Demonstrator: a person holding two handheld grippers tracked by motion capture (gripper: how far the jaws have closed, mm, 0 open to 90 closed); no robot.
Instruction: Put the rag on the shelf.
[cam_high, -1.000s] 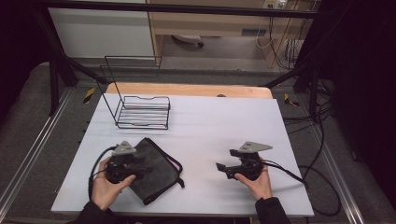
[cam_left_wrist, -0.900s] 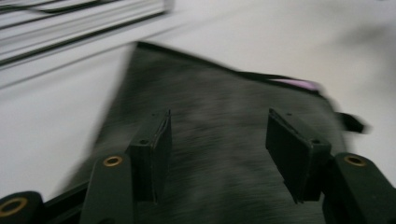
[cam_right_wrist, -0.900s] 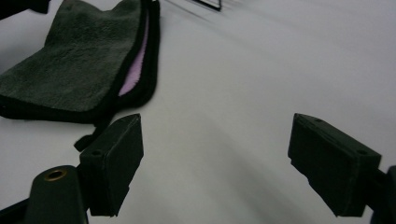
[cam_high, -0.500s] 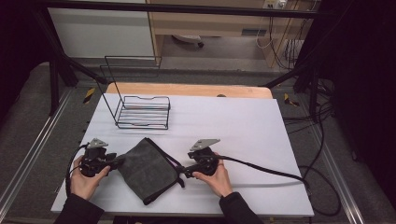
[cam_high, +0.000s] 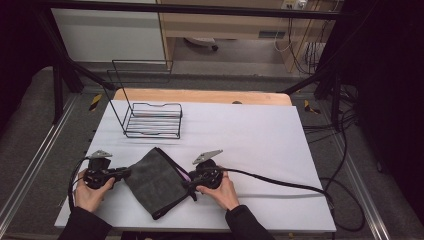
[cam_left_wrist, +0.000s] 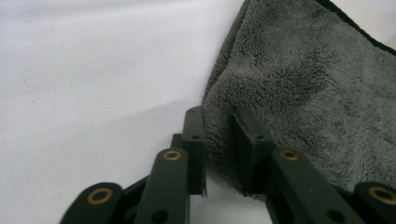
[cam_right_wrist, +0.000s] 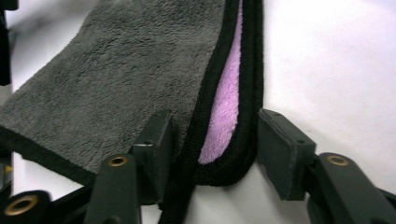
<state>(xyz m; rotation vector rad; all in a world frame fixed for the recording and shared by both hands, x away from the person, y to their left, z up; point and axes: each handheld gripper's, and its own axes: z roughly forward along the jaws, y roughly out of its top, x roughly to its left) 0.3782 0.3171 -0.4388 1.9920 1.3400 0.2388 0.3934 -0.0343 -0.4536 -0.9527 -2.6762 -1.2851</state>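
Observation:
A folded grey towel (cam_high: 155, 182) with black trim and a purple inner face lies on the white table (cam_high: 260, 135) near its front edge. My left gripper (cam_high: 122, 173) is at the towel's left corner. In the left gripper view its jaws stand close together with the towel's fluffy edge (cam_left_wrist: 303, 84) pinched between them (cam_left_wrist: 218, 121). My right gripper (cam_high: 188, 183) is at the towel's right side. In the right gripper view it is open (cam_right_wrist: 212, 126), its jaws wide apart on either side of the black-trimmed edge, with the purple lining (cam_right_wrist: 224, 107) showing in the fold.
A black wire rack (cam_high: 152, 120) stands at the back left of the table. A wooden board (cam_high: 200, 96) runs along the far edge. The right gripper's cable (cam_high: 280, 179) trails rightward across the table. Bare white surface lies to the right.
The left gripper slid left off the towel to its left corner. The right gripper crossed leftward to the towel's right edge. The towel stayed in place.

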